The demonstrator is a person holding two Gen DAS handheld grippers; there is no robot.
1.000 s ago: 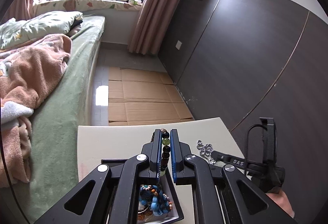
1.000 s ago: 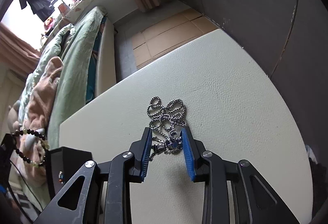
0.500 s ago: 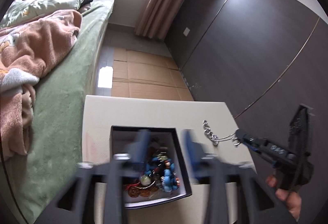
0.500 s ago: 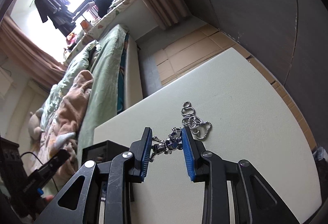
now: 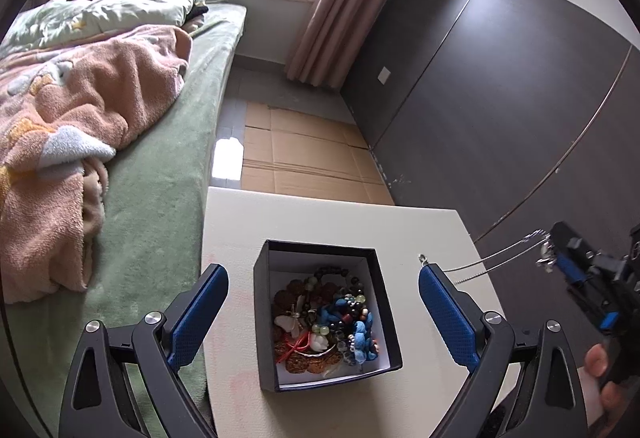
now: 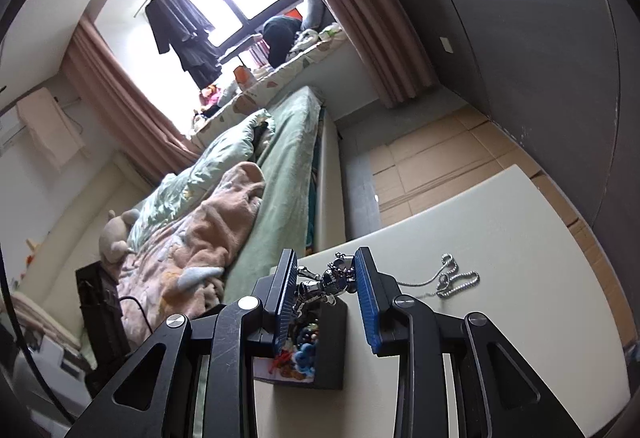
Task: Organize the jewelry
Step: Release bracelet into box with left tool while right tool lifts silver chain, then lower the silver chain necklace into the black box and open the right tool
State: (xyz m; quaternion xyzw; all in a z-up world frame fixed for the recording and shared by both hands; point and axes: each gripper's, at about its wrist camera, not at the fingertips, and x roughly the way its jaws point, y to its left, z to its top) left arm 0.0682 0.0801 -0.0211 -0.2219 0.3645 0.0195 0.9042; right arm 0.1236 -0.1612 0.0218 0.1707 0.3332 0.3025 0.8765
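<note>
A black jewelry box (image 5: 264,322) with a white inside sits on the cream table (image 5: 320,222). It holds several bead bracelets, among them a dark bead bracelet (image 5: 340,274). My left gripper (image 5: 322,302) is wide open and empty above the box. My right gripper (image 6: 326,278) is shut on the pendant of a silver ball-chain necklace (image 6: 328,280) and holds it above the box (image 6: 332,342). The chain's tail (image 6: 456,278) still lies on the table. In the left wrist view the right gripper (image 5: 556,258) is at the right with the chain (image 5: 492,258) stretched taut.
A bed (image 5: 152,197) with a green sheet and a pink blanket (image 5: 80,117) runs along the table's left side. A dark wardrobe wall (image 5: 500,97) stands to the right. Cardboard sheets (image 5: 304,157) cover the floor beyond the table.
My left gripper opened and dropped the dark bead bracelet into the box, then pulled back. My right gripper closed on the necklace pendant, lifted it and carried it left over the box.
</note>
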